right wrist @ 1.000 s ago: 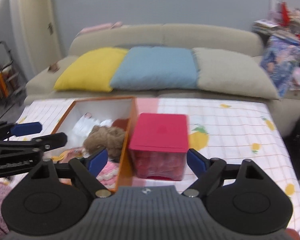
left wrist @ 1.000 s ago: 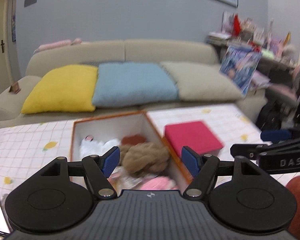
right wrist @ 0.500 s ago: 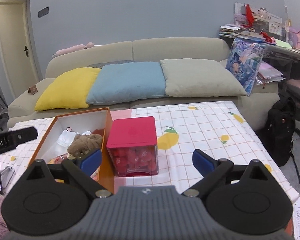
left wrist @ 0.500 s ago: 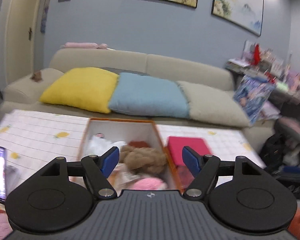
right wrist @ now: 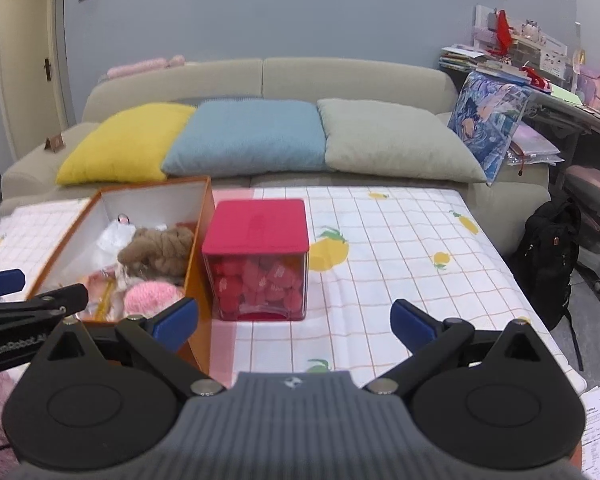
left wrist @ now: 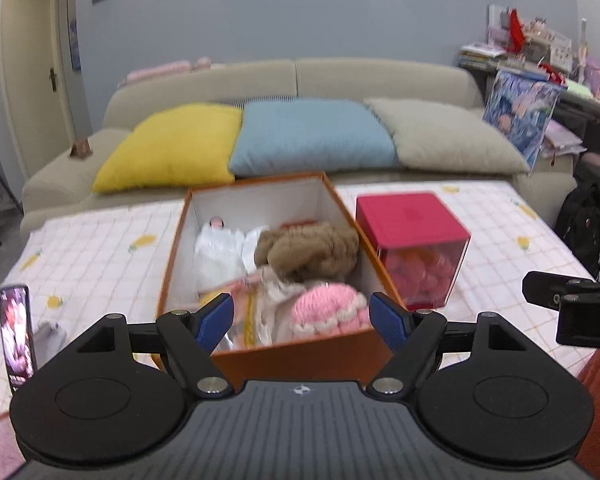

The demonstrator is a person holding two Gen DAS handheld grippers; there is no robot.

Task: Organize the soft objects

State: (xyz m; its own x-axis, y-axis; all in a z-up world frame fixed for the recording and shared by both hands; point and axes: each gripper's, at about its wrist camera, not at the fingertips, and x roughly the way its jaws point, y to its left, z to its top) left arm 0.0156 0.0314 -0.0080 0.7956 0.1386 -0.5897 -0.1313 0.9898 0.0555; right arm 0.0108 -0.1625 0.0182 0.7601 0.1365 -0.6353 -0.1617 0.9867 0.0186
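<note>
An orange box stands open on the checked tablecloth, holding a brown woolly bundle, a pink knitted hat and a white soft toy. Right of it sits a clear cube with a red lid, full of red pieces. My left gripper hovers before the orange box's near wall, its jaws opening with nothing between them. In front of the red cube, my right gripper is also opening its jaws, nothing between them.
A phone stands upright at the table's left. Behind the table is a beige sofa with yellow, blue and grey cushions. A black backpack and a cluttered desk are on the right. Papers lie at the near right corner.
Both grippers have sunk and come nearer the table, so the boxes look larger. The blue pads of both stand further apart than before, most clearly on the right.
</note>
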